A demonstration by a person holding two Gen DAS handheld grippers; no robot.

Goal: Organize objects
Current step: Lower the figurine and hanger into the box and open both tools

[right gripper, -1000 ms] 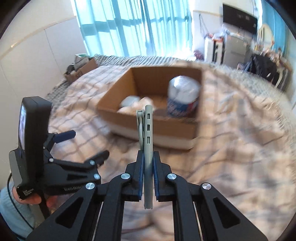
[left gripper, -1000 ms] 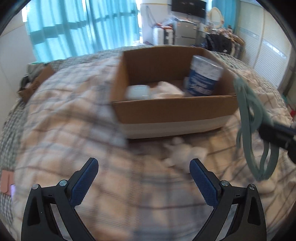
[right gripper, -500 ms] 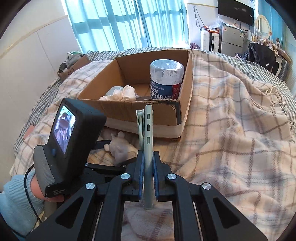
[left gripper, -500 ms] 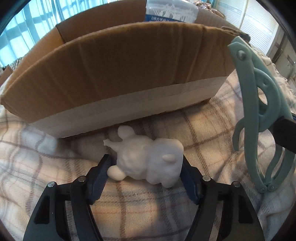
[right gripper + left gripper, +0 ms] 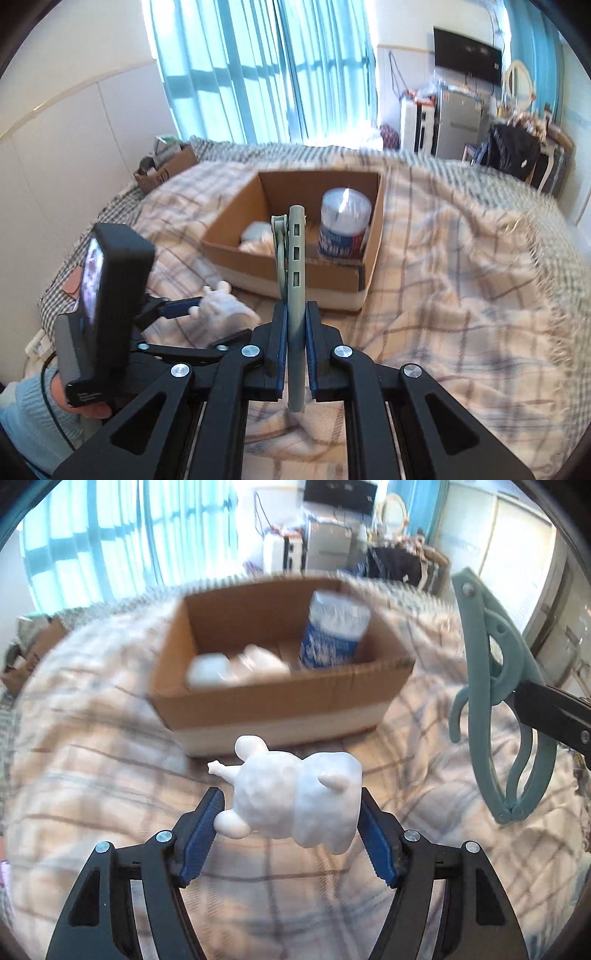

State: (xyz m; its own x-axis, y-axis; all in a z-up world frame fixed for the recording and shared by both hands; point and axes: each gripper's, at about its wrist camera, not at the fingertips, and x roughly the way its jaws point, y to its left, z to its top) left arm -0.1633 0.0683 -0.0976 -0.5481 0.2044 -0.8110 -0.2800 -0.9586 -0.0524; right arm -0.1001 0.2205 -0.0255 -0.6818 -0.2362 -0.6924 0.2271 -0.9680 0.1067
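My left gripper (image 5: pixel 290 810) is shut on a white animal figurine (image 5: pixel 295 805) and holds it above the bed, just short of the cardboard box (image 5: pixel 280 709). The figurine also shows in the right wrist view (image 5: pixel 225 310). My right gripper (image 5: pixel 293 325) is shut on a grey-green folding clip hanger (image 5: pixel 291 254), held upright to the right of the box (image 5: pixel 295 273); it shows in the left wrist view (image 5: pixel 491 701). The box holds a blue-and-white canister (image 5: pixel 332 631) (image 5: pixel 343 225) and white items (image 5: pixel 236 664).
The box sits on a bed with a plaid blanket (image 5: pixel 461 295). A smaller open box (image 5: pixel 166 170) stands at the bed's far left by the wall. Curtains, a fridge (image 5: pixel 458 122) and furniture lie beyond the bed.
My left gripper closed on the figurine and lifted it off the blanket, pulling back from the box. The right gripper kept its hold on the hanger and rose a little.
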